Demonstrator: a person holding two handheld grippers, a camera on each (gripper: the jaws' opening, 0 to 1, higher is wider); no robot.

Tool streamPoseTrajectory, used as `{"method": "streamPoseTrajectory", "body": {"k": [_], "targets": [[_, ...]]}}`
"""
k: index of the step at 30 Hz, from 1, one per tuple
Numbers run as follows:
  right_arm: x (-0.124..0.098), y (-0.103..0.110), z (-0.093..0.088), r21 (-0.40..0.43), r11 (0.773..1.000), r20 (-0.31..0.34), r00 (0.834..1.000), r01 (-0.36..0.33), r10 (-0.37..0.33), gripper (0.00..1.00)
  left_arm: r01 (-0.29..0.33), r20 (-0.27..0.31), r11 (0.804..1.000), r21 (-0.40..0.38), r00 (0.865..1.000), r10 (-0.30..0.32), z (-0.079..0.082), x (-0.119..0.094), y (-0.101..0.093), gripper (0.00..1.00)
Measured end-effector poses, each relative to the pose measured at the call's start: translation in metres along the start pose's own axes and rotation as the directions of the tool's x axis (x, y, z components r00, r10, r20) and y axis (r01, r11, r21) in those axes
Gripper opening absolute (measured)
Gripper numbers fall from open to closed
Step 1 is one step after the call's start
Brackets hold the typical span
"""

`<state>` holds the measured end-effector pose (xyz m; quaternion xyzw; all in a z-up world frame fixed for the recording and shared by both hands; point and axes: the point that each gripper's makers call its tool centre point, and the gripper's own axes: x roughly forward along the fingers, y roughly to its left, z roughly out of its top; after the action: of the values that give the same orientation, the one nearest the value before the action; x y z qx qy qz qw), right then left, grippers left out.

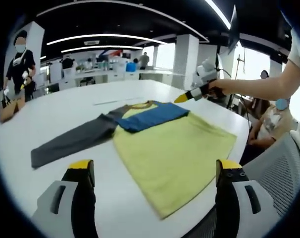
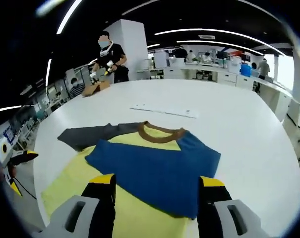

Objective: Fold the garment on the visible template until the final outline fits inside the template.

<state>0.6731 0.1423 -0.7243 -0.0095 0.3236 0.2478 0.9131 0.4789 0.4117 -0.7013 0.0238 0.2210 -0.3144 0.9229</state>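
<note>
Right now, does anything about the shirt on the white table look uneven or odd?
Yes. The yellow shirt is half folded: its blue sleeve lies across the chest, while the grey sleeve is stretched out flat on the white table.

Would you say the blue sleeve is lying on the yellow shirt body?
Touching: the right gripper view shows the blue sleeve folded flat across the yellow shirt body.

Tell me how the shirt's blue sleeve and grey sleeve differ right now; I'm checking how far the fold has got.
The blue sleeve is folded in across the yellow body; the grey sleeve lies stretched out flat on the white table, away from the body. The blue one reads as a broad, short patch, the grey one as a long narrow strip. Both join the shirt near the brown collar.
</note>
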Motion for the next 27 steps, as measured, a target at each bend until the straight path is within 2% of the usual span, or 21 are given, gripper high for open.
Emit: {"method": "streamPoseTrajectory", "body": {"k": [3,11,22,27], "targets": [[-0.007,-0.009,-0.005,0.013,1.000,0.006,1.000,0.012,-0.012,0.60,0.005,-0.002,1.000,0.006,1.000,-0.005,0.001,0.001,-0.002,0.99],[-0.020,-0.033,-0.022,0.061,0.997,0.018,0.999,0.042,-0.043,0.38,0.011,0.010,1.000,0.014,1.000,-0.011,0.005,0.003,-0.004,0.99],[-0.027,-0.053,-0.044,0.071,0.994,-0.001,0.996,0.085,-0.085,0.22,0.014,0.000,1.000,0.018,1.000,-0.014,0.004,0.004,-0.007,0.98],[-0.027,-0.060,-0.059,0.071,0.992,-0.036,0.994,0.102,-0.099,0.16,0.015,-0.009,1.000,0.017,1.000,-0.015,0.002,0.003,-0.007,0.98]]}}
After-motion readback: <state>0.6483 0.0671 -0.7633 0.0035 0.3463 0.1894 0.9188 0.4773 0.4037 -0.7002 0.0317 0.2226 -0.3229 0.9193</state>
